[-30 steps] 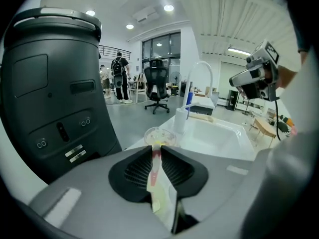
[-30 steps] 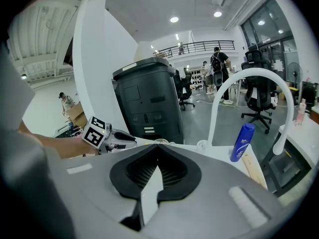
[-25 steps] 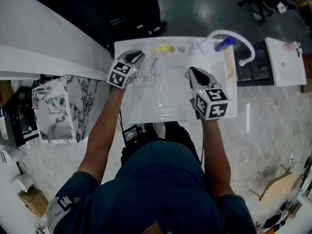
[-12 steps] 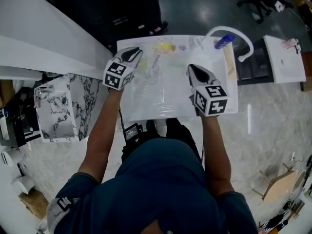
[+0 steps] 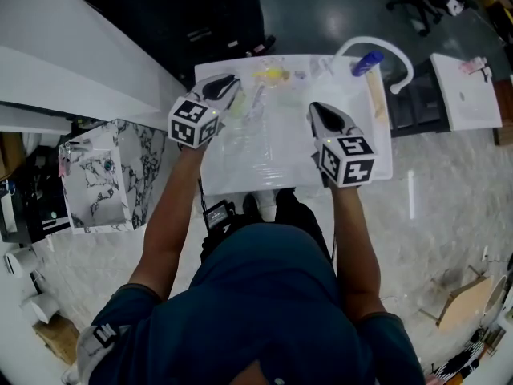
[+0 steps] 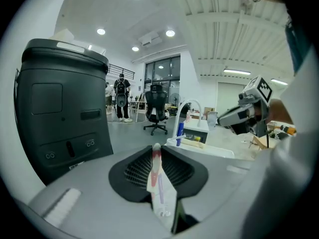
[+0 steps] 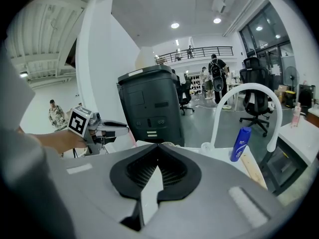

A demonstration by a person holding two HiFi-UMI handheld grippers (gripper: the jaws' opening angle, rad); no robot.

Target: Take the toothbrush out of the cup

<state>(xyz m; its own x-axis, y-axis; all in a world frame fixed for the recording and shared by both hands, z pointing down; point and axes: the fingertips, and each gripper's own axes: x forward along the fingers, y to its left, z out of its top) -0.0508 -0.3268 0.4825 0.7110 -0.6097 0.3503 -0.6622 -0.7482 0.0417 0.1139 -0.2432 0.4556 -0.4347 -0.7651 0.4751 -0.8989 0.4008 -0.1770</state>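
Left gripper (image 5: 228, 85) grips the toothbrush (image 6: 157, 178) while right gripper (image 5: 315, 111) is clenched on nothing

The toothbrush (image 6: 159, 183) is out of the cup, clamped between the 2 jaws of the left gripper (image 6: 157, 151). It is slim and pale, whitish and half see-through, with a red stripe near its far end and a thin purple line down the handle. It lies along the jaws, and its rounded end reaches just past their tips. Which end carries the bristles cannot be told. The cup (image 5: 256, 103) seems to be the small clear one standing on the white surface (image 5: 240, 175) just beside that gripper, to its right in the head view. Its outline is faint.
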